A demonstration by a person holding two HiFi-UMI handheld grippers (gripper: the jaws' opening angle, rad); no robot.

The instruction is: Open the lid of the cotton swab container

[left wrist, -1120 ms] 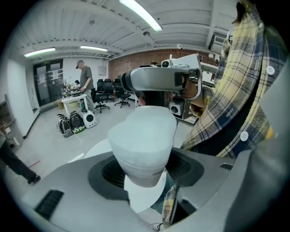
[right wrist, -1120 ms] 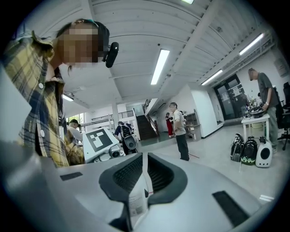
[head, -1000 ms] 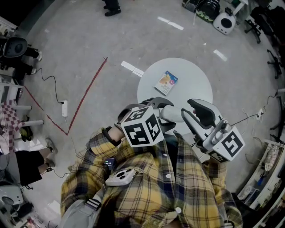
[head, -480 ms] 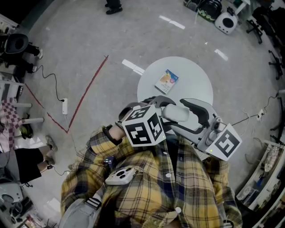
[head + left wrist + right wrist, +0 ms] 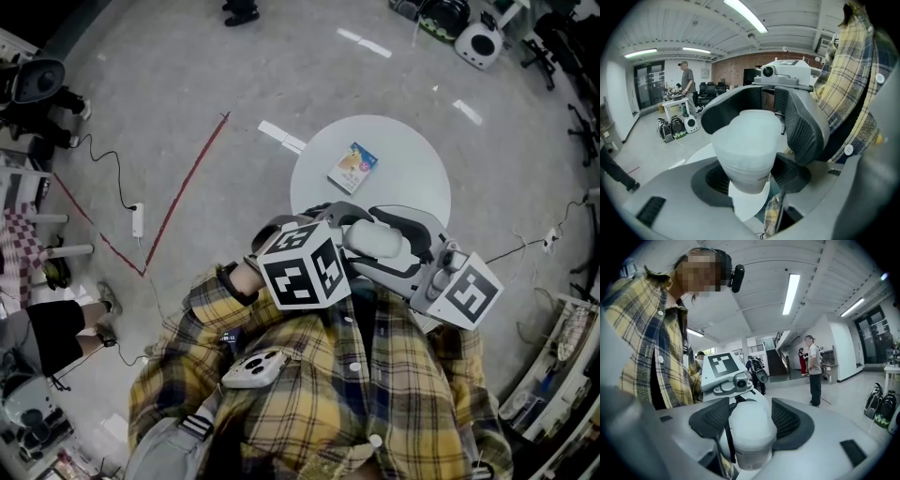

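A white, translucent cotton swab container (image 5: 375, 241) is held in front of my plaid shirt, with my left gripper (image 5: 349, 234) shut on its body. In the left gripper view the container (image 5: 747, 150) fills the gap between the left gripper's (image 5: 750, 176) pads. My right gripper (image 5: 394, 246) has just been opening its jaws and now stands open around the container's other end. In the right gripper view the container (image 5: 747, 432) sits between the right gripper's (image 5: 750, 423) wide pads, with a slim gap on the left side. Behind it shows the left gripper's marker cube (image 5: 722, 366).
A round white table (image 5: 403, 164) stands just ahead with a small colourful packet (image 5: 352, 169) on it. A red tape line (image 5: 183, 192) crosses the floor at left. A phone (image 5: 253, 367) hangs at my chest. People (image 5: 814, 369) stand farther off in the hall.
My right gripper has swung left from beside the container to around its end, and its jaws have spread wide. The left gripper and the container have stayed put.
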